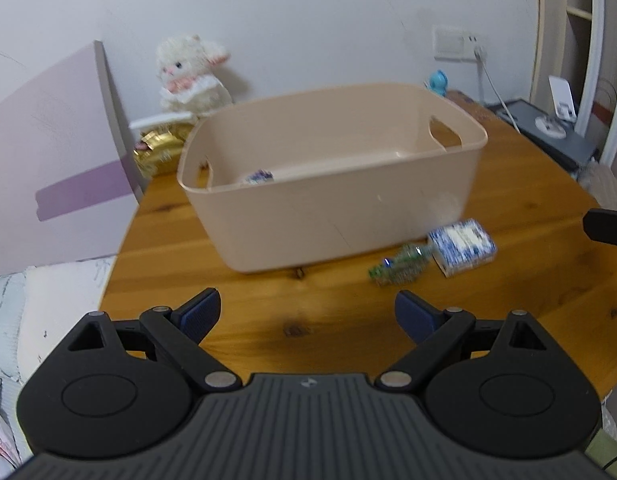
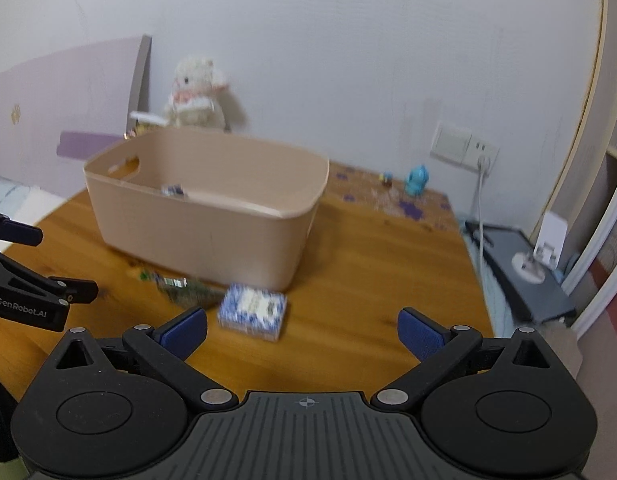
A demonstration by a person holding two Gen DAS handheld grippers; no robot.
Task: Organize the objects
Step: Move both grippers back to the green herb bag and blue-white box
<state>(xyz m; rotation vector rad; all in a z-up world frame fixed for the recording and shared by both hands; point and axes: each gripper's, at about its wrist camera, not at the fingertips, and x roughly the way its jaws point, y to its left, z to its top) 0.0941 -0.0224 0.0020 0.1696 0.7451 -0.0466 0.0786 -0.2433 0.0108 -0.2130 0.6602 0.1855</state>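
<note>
Beige bin [image 1: 332,216] behind box [image 1: 462,246] & wrapper [image 1: 400,264]

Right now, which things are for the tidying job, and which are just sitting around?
For the job: bin, blue-and-white box, green packet, small item already in the bin.

Just sitting around: plush lamb, gold packet, blue toy, wall socket.

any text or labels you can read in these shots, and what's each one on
"GenRobot.AI" – white print on the black body of the left gripper, seen at the left edge of the right wrist view.
Blue and white box in front of the bin: it has a printed label, too blurred to read.
Green packet beside the box: print too blurred to read.
Gold package behind the bin: nothing legible.
</note>
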